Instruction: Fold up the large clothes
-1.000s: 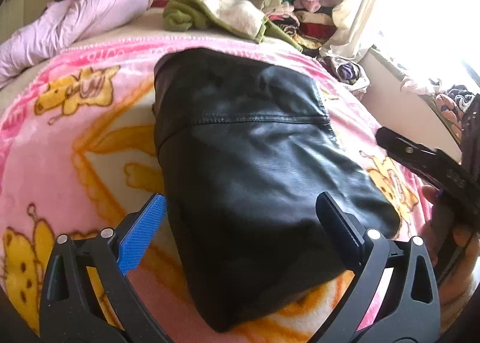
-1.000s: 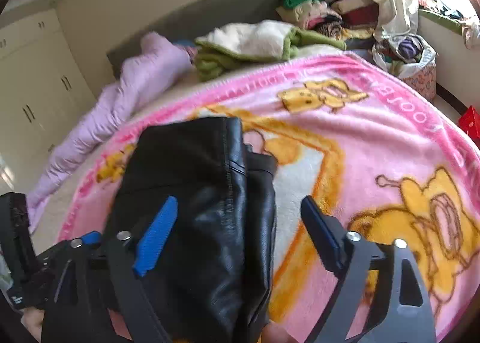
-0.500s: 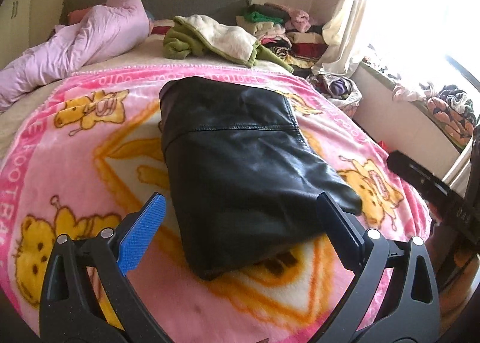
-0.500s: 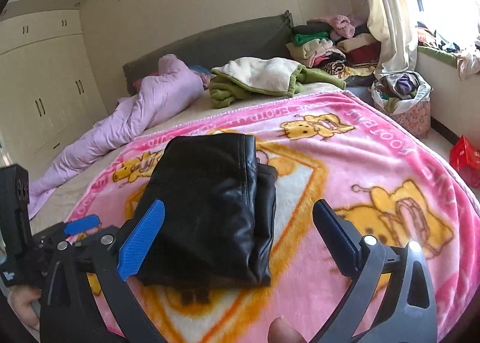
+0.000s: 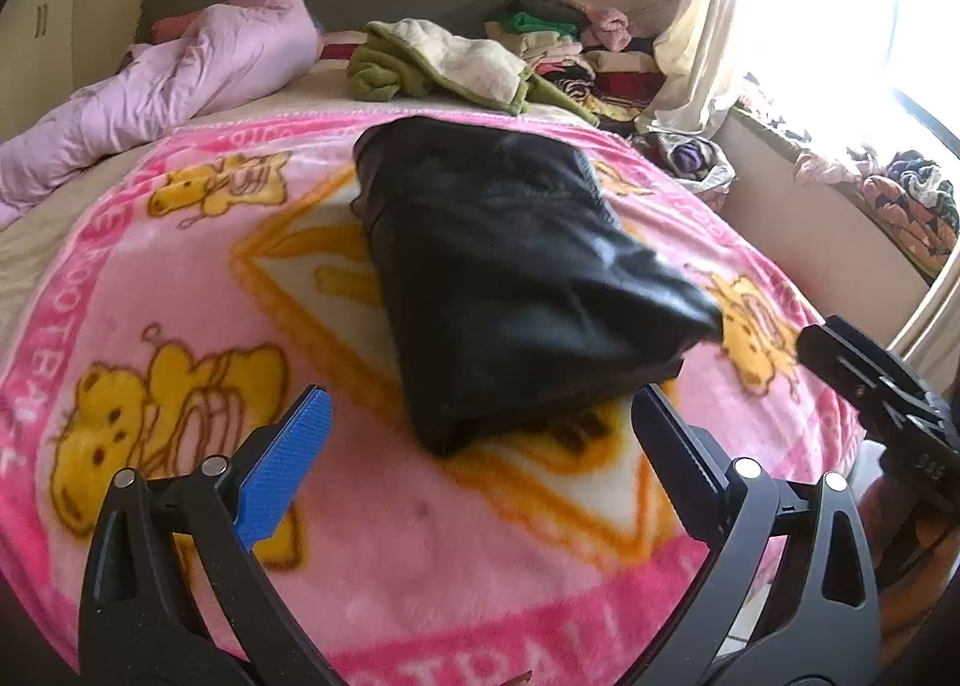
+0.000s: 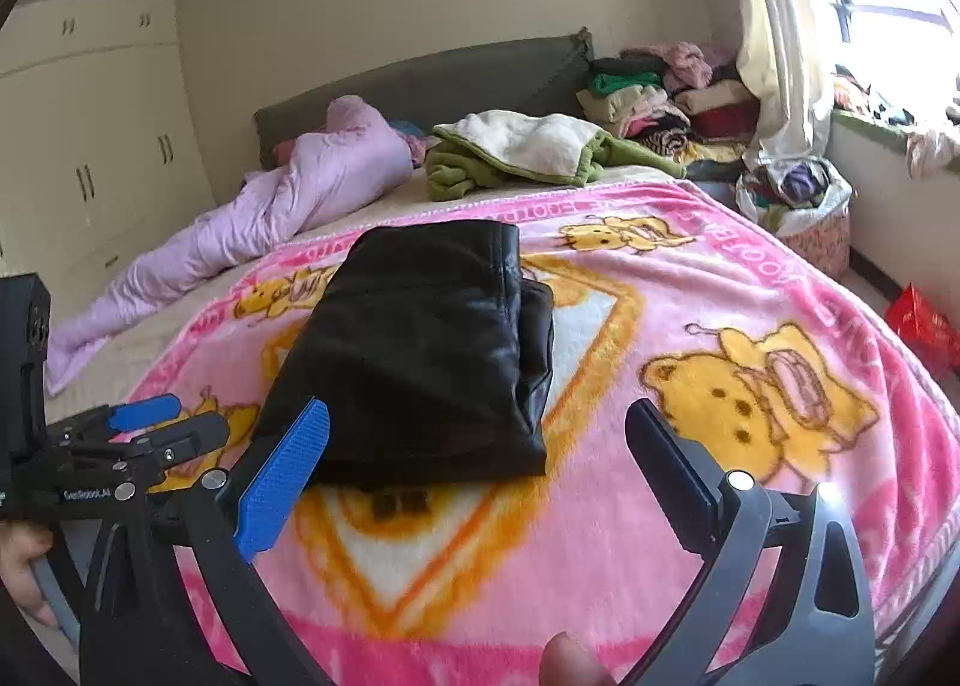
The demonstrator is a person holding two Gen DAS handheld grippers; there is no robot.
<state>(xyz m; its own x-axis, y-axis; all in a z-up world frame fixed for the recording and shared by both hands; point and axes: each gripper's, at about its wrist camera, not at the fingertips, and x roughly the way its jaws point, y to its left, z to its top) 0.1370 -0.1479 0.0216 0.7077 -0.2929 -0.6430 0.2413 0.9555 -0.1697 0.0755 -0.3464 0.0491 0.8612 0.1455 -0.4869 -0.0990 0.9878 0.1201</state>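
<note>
A black leather-look garment (image 5: 510, 278) (image 6: 420, 350) lies folded into a thick block on the pink cartoon blanket (image 5: 180, 278) (image 6: 690, 446) covering the bed. My left gripper (image 5: 480, 416) hangs open just short of the garment's near edge, with nothing between its fingers. My right gripper (image 6: 477, 428) is also wide open and empty, in front of the garment's near end. The left gripper (image 6: 156, 425) shows at the left edge of the right wrist view. The right tool's body (image 5: 882, 386) appears at the right edge of the left wrist view.
A lilac quilt (image 6: 270, 212) and a green-and-cream blanket (image 6: 528, 152) lie toward the headboard (image 6: 432, 80). Stacked clothes (image 6: 660, 104) sit in the far corner by a curtain. A bag of clothes (image 6: 798, 200) stands on the floor beside the bed. Wardrobes (image 6: 90, 146) line the left wall.
Both grippers have pulled back from the folded garment toward the foot of the bed. The garment lies free and now looks smaller and farther away in both views.
</note>
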